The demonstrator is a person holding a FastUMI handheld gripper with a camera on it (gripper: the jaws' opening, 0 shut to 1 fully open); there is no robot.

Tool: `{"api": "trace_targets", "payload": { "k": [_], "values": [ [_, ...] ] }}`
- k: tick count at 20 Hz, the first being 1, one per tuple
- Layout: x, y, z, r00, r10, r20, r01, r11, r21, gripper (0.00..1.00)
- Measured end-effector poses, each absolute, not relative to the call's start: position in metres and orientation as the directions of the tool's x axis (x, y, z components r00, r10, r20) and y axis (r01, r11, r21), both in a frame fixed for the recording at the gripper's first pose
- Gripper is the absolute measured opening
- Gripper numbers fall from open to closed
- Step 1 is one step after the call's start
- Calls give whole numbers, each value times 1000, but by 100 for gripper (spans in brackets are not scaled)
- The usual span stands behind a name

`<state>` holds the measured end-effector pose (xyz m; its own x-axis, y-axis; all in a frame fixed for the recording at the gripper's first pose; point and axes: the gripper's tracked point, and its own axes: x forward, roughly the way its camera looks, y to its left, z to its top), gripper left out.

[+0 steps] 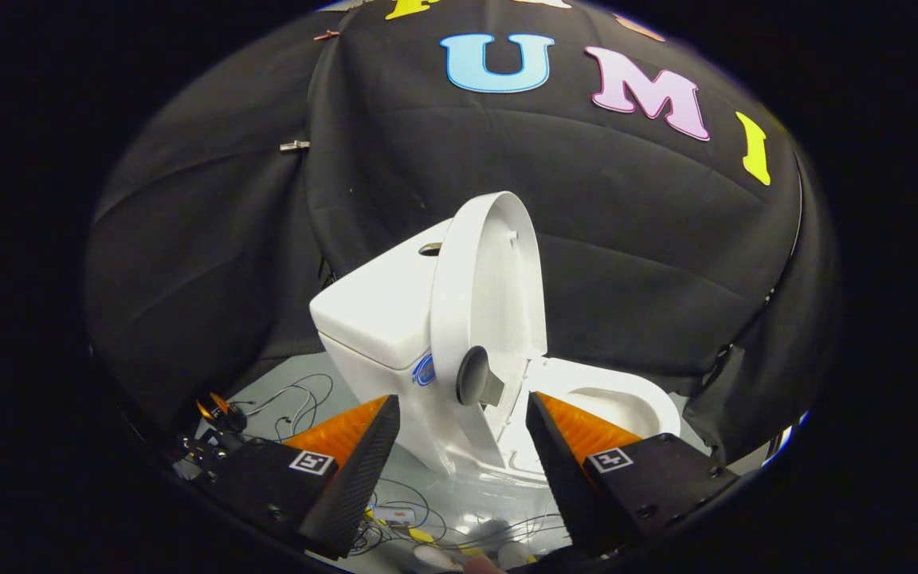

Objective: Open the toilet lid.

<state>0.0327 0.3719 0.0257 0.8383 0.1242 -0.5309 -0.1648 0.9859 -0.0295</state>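
Gripper view: gripper (459, 414) fingers spread wide, nothing between the pads. Toilet (395, 319) sits just ahead, tank (379, 303) on the left, bowl (626, 399) on the right. Lid (491, 295) is up, standing near upright against the tank, its dark knob (473, 376) facing the fingers. Loose cables (292, 402) on the floor (323, 375) at near left.

The hand-held gripper (463, 410) has wedge-shaped ribbed fingers, black screwed bodies, and square black-and-white marker tags.
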Motion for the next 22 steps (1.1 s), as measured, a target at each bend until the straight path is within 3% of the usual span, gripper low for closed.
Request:
{"api": "trace_targets", "payload": {
  "k": [10, 22],
  "values": [
    [7, 326, 58, 854, 238, -463, -230, 970, 74, 100],
    [21, 206, 52, 930, 172, -325, -167, 985, 42, 100]
  ]
}}
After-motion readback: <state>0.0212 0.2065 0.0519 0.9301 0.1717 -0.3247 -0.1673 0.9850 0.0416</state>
